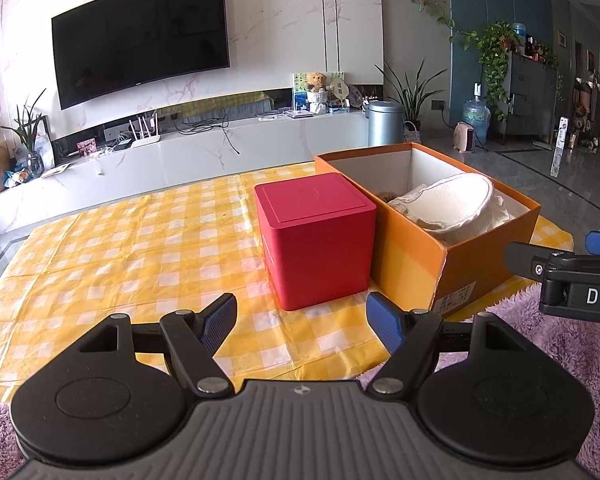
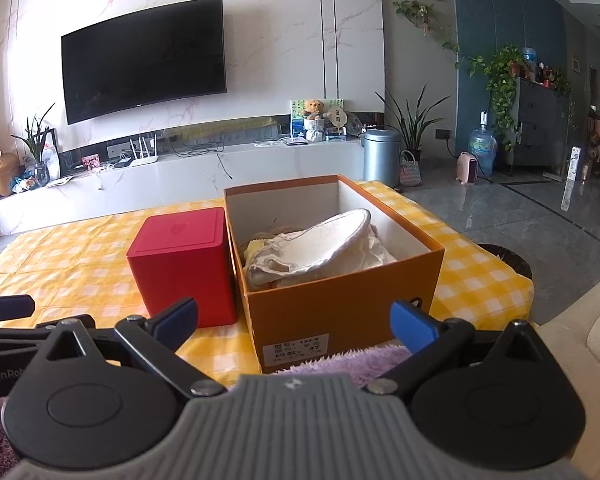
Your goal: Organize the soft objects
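An open orange cardboard box (image 1: 412, 256) stands on the yellow checked tablecloth (image 1: 120, 248); it also shows in the right wrist view (image 2: 340, 300). Cream and white soft cloth items (image 1: 452, 204) lie piled inside it, also seen from the right wrist (image 2: 320, 248). A closed red cube box (image 1: 320, 240) stands just left of it, touching or nearly so (image 2: 184, 264). My left gripper (image 1: 302, 320) is open and empty, in front of the red box. My right gripper (image 2: 294, 320) is open and empty, in front of the orange box. A fluffy purple cloth (image 2: 340, 360) lies under both grippers.
A white TV bench (image 1: 180, 152) with a wall TV (image 1: 140, 36) stands beyond the table. A metal bin (image 2: 382, 156), plants, a water bottle and a small heater stand on the tiled floor to the right. A cream sofa edge (image 2: 580, 340) is at my right.
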